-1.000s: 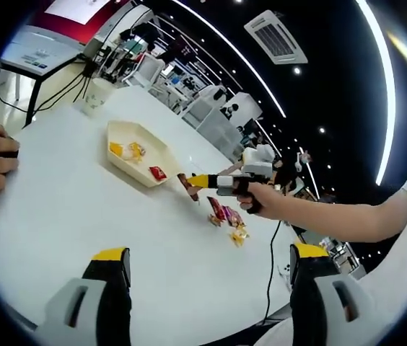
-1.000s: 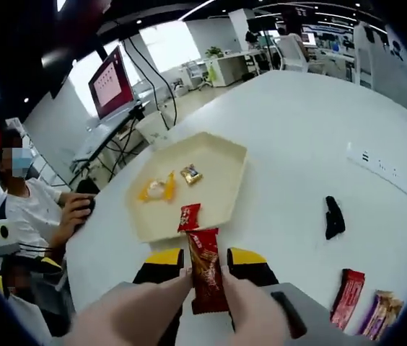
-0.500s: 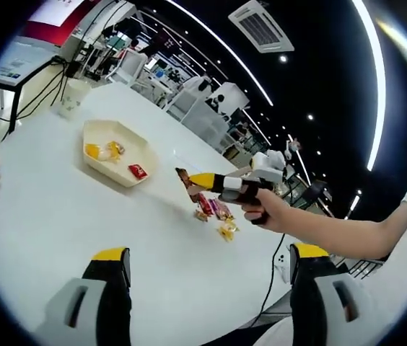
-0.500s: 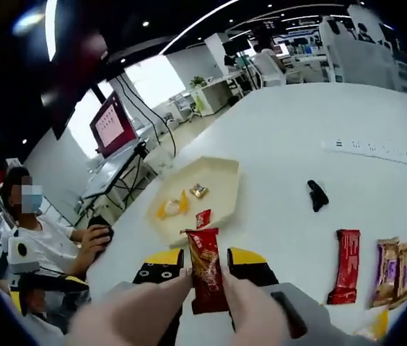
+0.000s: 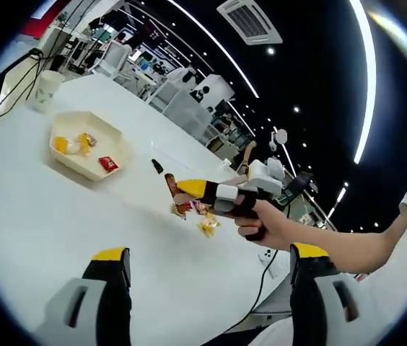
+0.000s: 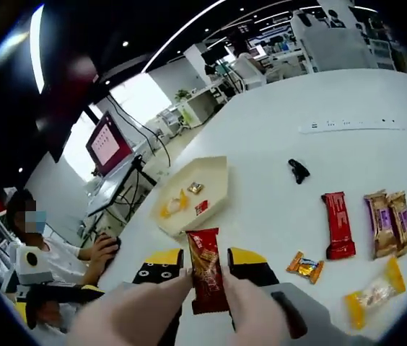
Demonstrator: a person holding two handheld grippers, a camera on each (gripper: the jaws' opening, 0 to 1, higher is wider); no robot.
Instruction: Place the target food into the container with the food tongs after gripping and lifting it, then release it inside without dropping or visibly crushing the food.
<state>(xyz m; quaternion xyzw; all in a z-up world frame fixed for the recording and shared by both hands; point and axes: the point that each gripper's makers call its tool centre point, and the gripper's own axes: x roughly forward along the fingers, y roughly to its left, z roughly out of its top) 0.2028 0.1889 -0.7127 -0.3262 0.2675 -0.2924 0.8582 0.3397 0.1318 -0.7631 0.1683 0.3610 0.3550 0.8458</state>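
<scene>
While my right claw [image 6: 207, 272] pinches the red snack bar [image 6: 206, 277] aloft, left claw [image 5: 211, 274] wide, carrying to the tray [image 6: 214, 189] and releasing remain.

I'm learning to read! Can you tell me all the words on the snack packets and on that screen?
None can be read.
Red snack packet held in the right gripper: printing on it, too blurred to read.
Red bar and purple packets on the table: printing too small to read.
Red monitor screen: a pale panel with lines, too small to read.
</scene>
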